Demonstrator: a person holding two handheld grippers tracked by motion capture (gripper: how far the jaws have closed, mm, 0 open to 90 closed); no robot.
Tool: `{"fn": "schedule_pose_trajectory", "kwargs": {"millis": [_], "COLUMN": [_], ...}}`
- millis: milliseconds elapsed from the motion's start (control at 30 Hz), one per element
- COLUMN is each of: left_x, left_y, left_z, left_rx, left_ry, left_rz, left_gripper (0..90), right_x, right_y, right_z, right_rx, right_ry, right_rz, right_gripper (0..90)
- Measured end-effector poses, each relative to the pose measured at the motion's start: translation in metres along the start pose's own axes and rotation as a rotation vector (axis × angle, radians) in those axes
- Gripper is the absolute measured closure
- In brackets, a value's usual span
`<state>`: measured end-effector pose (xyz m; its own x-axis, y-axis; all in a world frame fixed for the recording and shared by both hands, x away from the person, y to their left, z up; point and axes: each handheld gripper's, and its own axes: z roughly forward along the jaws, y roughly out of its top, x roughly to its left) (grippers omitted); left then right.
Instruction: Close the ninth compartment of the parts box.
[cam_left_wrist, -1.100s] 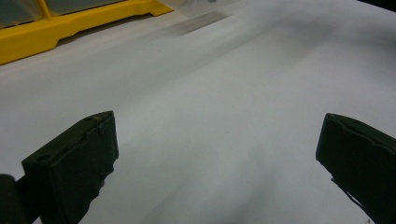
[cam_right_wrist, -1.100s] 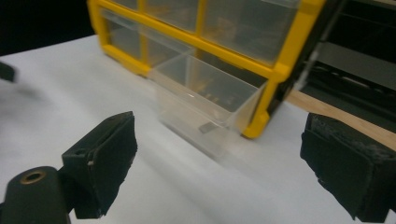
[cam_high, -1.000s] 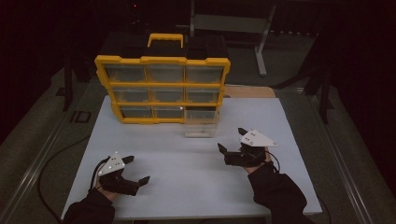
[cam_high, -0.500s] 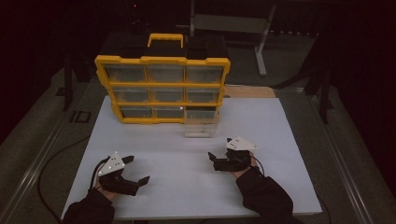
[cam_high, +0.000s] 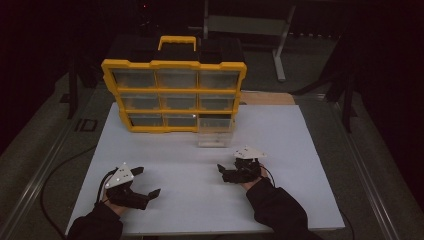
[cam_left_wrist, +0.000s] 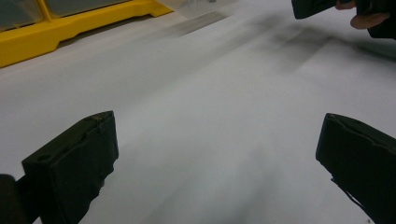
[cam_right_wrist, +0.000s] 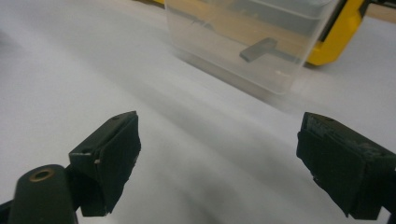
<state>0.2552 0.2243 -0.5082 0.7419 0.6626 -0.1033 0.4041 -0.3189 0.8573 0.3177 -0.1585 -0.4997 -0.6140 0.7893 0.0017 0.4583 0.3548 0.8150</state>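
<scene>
The right gripper (cam_high: 235, 170) hangs low over the white table (cam_high: 310, 200) with its jaws spread wide and nothing between them. Straight ahead of those jaws, near but not touching, stands a clear plastic drawer (cam_right_wrist: 247, 42), pulled out of the bottom right slot of the yellow organiser (cam_high: 174, 95). A small dark flat piece (cam_right_wrist: 258, 49) seems to lie inside the drawer, seen through its front wall; what it is cannot be told.

The main risk, as I judge it, is in the approach. The drawer is light and see-through, and if the right gripper comes in with one jaw meeting the front wall before the other, the drawer will likely slide or swing on the smooth table instead of being caught. Pressing on the thin walls could also bow them, so the grip slips off. If the drawer is pushed back crooked, it may jam at the mouth of its slot, and a hard push could shove the whole organiser backward.

The left gripper (cam_high: 142, 186) is also wide open and empty, low over bare table. From it the yellow base of the organiser (cam_left_wrist: 56, 32) lies ahead and to the left, well apart, and the right gripper (cam_left_wrist: 317, 7) shows ahead and to its right. It is too far off to steady the organiser from where it hangs.
</scene>
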Motion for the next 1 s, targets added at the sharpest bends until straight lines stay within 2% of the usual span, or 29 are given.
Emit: {"fn": "schedule_pose_trajectory", "kwargs": {"millis": [300, 467, 633, 800, 1000], "left_x": [-0.001, -0.001, -0.001, -0.001, -0.001], "left_y": [0.0, -0.001, 0.0, 0.0, -0.001], "left_z": [0.001, 0.001, 0.001, 0.002, 0.002], "left_rx": [0.01, 0.015, 0.011, 0.013, 0.014], "left_ry": [0.001, 0.002, 0.007, 0.005, 0.003], "left_rz": [0.008, 0.007, 0.007, 0.007, 0.007], "left_gripper": [0.0, 0.0, 0.0, 0.0, 0.0], "right_x": [0.002, 0.001, -0.002, -0.001, 0.001], "right_y": [0.003, 0.003, 0.006, 0.008, 0.011], "right_z": [0.016, 0.02, 0.025, 0.028, 0.032], "right_rx": [0.058, 0.069, 0.085, 0.098, 0.109], "right_ry": [-0.018, -0.032, -0.028, -0.04, -0.064], "right_rz": [0.019, 0.038, 0.084, 0.069, 0.058], "right_gripper": [16.4, 23.9, 34.8, 41.8, 57.5]}}
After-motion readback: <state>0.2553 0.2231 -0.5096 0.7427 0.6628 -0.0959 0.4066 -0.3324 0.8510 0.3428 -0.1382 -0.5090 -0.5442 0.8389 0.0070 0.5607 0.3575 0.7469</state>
